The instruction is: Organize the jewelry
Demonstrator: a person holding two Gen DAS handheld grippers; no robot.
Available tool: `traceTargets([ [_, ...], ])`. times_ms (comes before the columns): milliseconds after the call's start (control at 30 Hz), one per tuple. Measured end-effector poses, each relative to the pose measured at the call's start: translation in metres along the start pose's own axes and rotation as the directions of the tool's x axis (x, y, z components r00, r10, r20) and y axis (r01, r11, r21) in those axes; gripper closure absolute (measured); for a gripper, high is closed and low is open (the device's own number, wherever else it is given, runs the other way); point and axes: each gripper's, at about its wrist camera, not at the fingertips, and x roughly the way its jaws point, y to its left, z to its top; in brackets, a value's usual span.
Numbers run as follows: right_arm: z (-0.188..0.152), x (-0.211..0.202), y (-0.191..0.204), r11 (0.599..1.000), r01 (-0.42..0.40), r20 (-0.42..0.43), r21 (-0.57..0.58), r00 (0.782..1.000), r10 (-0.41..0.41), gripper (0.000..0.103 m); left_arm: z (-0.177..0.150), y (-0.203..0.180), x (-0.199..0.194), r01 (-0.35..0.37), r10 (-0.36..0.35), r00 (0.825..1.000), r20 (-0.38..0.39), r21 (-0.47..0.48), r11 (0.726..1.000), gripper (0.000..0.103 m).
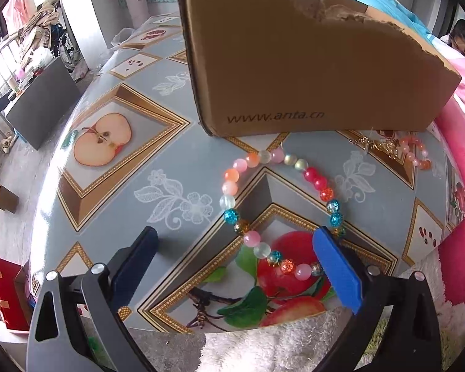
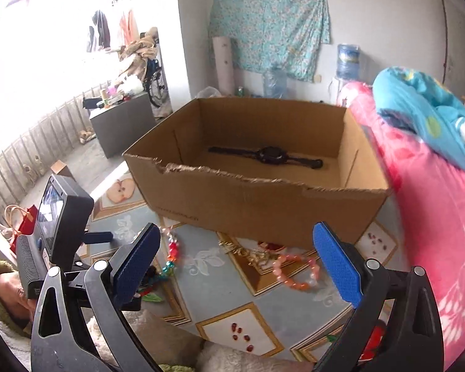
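- In the left wrist view, one half-apple picture [image 1: 102,139] shows on the left of the tablecloth [image 1: 133,167].
- One brown cardboard box [image 1: 294,62] stands on the table, behind the beads. Its top edge is torn.
- One big bracelet of many-coloured beads [image 1: 232,186] lies flat in a ring on the cloth, in front of the box.
- The left gripper [image 1: 235,248] has its two blue pads wide apart. Nothing is squeezed between them. The near side of the bead ring lies between the pads, and the right pad [image 1: 338,272] covers a bit of the ring.
- Further right, near the box corner, lie one small pink bracelet [image 1: 417,153] and one gold chain [image 1: 378,145], side by side.
- In the right wrist view, the left tool's camera box [image 2: 62,217] shows on the left, with a hand [image 2: 9,291] below it.
- Inside the open box [image 2: 263,214] lies one black watch [image 2: 268,155], stretched out flat.
- The right gripper [image 2: 235,248] is wide apart too and holds nothing. The gold chain [image 2: 248,252] and the pink bracelet [image 2: 294,274] lie on the cloth beyond it.
- On the right is a pink blanket [image 2: 434,232].
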Motion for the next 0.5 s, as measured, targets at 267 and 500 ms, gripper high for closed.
traceTargets([
  [267,-0.004,0.048,0.015,0.986,-0.153,-0.179,0.059,0.971,0.161,0.033,-0.010,0.004,-0.005,0.026,-0.030,0.997,0.068,0.056,0.998,0.004],
  [500,-0.008,0.074,0.028,0.975,-0.210,-0.257,0.071,0.941,0.221,0.050,-0.012,0.032,-0.021,0.097,-0.093,0.979,0.183,-0.013,0.995,0.014],
])
